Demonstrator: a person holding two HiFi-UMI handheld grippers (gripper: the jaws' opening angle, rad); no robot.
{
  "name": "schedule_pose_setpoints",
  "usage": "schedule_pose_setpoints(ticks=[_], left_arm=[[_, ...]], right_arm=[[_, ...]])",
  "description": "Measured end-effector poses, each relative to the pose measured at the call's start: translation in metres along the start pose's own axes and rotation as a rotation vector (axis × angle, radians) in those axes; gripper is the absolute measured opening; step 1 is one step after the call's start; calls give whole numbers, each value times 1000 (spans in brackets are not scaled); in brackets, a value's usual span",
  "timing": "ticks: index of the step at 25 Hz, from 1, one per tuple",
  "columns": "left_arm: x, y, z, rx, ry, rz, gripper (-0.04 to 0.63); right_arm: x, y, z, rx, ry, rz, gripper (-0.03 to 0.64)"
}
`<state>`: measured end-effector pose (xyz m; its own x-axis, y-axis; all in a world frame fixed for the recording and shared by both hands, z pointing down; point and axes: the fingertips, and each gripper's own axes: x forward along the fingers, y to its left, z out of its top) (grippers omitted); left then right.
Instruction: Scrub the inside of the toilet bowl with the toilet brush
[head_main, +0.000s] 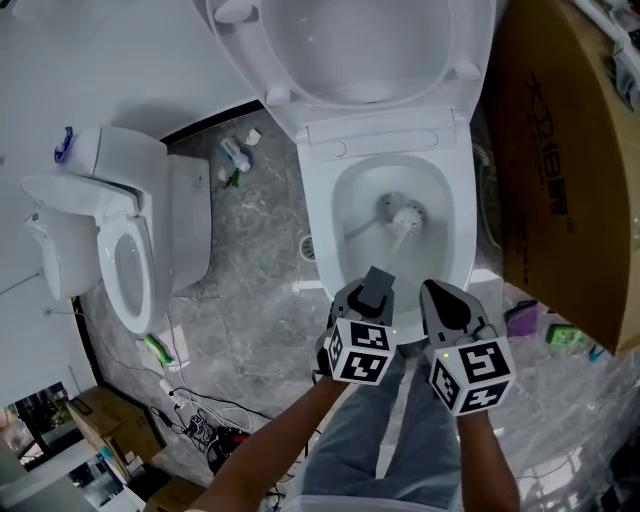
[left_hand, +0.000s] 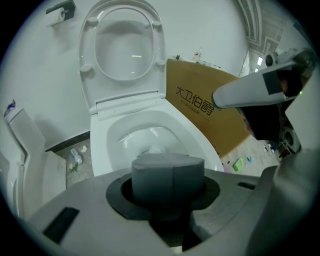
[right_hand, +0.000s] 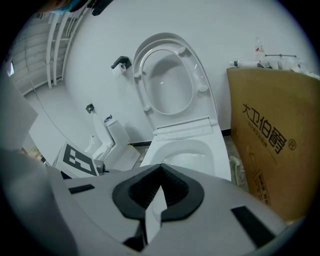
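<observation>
The place is a bathroom, though a cluttered one that also holds stored goods. A white ceramic toilet (head_main: 318, 205) with its lid raised stands against a plain white wall (head_main: 120, 60), and a second, smaller white toilet (head_main: 130, 265) sits to its left. The floor is grey marbled stone (head_main: 255, 300). A black wall-mounted paper holder (right_hand: 120, 63) and a white ladder-style rail (right_hand: 55, 50) hang on the wall. A large brown cardboard box (head_main: 570, 170) leans beside the toilet, and a tangle of black and white cables (head_main: 200, 425) lies on the floor.
</observation>
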<state>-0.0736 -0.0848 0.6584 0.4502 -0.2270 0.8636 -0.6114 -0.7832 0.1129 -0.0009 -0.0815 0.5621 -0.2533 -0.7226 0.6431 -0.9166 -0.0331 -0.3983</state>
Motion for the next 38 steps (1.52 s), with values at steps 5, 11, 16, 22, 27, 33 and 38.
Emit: schedule_pose_setpoints(ticks=[5,11,16,22,27,33,38], left_arm=[[18,9,9,10,-2,25,158],[23,27,25,9,-19,69,158],[15,42,22,-2,-18,95,158],[0,57,3,-21,1,125,158],[-15,62,-13,-37,12,128,158],[-28,53,-34,-54,33,117,158],[-35,37,-52,-82,49,91,158]], right_arm=[[1,1,-5,-4,10,5,-2],[-2,0,-13,-2,25,4,-2],[0,2,-9,12,11,1,-2],[4,13,-6,-5,3,12,-2],[8,23,-7,-7,5,23,-2],[9,34,-8,-16,6,36,-2],[9,32,-9,-13,3,30,-2]])
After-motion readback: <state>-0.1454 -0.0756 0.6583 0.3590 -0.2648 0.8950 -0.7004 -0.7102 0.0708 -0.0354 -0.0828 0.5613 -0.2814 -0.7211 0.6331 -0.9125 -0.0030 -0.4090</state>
